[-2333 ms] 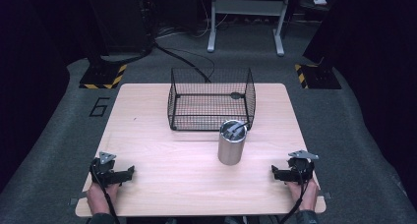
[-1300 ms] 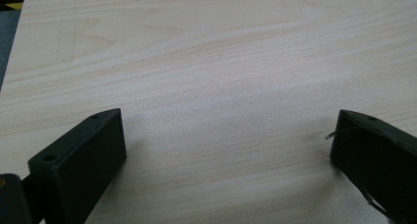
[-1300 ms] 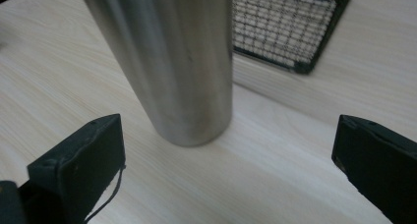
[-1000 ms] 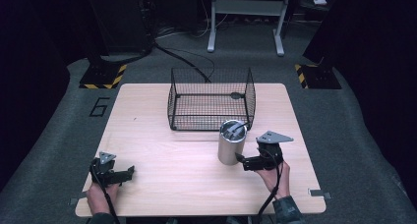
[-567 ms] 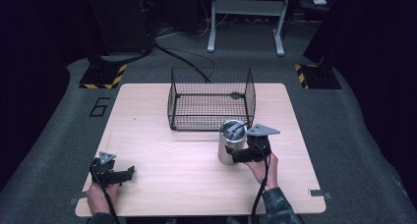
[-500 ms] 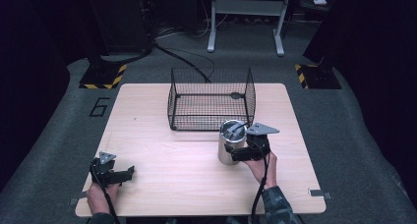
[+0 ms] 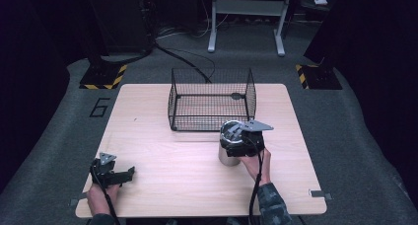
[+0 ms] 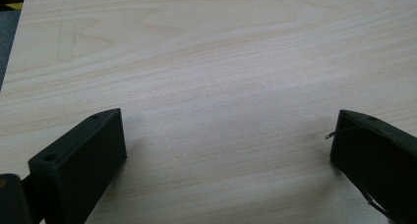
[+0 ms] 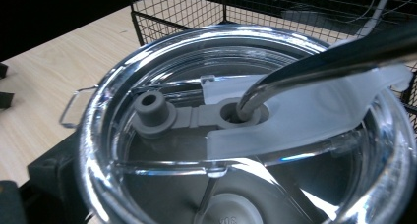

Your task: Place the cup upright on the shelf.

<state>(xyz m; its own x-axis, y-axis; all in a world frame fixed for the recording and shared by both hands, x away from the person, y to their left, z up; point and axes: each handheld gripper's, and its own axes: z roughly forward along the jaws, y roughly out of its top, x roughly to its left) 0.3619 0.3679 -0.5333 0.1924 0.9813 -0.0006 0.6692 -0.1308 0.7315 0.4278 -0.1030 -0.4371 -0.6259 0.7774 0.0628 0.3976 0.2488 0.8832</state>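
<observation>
High view shows us the round steel tumbler with clear plastic lid (image 7: 229, 145) standing right of the pale wooden worktop's (image 7: 162, 151) centre, just before the black wire-mesh basket (image 7: 212, 99). Our right gripper (image 7: 235, 149) clasps its smooth wall. Our left gripper (image 7: 129, 173), jaws wide, rests near the front left corner.

We look down on a steel tumbler's clear lid (image 9: 246, 150), 1 metal straw (image 9: 314, 67) through its hole, our black jaw at its left, wire basket (image 9: 196, 8) behind.

A lab: lone wooden table (image 7: 162, 136) on dark carpet, hazard-striped stand bases (image 7: 103, 77) behind.
</observation>
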